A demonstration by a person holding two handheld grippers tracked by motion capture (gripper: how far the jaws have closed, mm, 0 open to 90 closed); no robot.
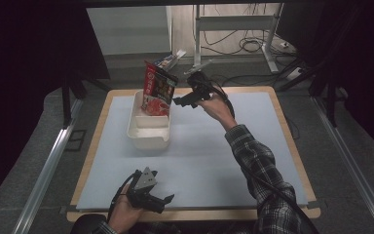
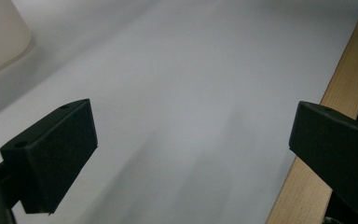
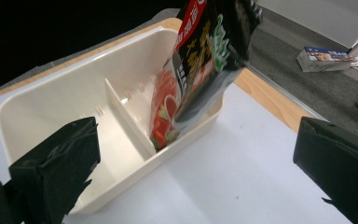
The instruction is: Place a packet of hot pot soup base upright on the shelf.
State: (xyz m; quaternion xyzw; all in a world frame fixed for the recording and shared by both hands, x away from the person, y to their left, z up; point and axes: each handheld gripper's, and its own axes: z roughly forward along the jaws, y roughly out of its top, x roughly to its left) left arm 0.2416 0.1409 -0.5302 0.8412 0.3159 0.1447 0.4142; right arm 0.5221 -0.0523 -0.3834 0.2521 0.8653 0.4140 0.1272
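Observation:
A red and black snack packet [image 1: 158, 90] [image 3: 200, 60] stands tilted in the far compartment of a white divided bin [image 1: 148, 127] [image 3: 74, 100]. My right gripper [image 1: 180, 101] [image 3: 193, 172] hangs open just to the right of the packet, nothing between its jaws. Near the table's front edge my left gripper [image 1: 163, 201] [image 2: 191, 154] is open over the pale blue mat [image 1: 199, 156] [image 2: 186, 84], its jaws wide apart and empty. A corner of the white bin [image 2: 0, 37] shows at the upper left of the left gripper view.
The mat lies on a wooden table [image 1: 292, 146] whose edge [image 2: 340, 93] runs beside my left gripper. A small box [image 3: 321, 58] lies on the grey floor beyond the table, near metal desk legs [image 1: 270, 44] and cables.

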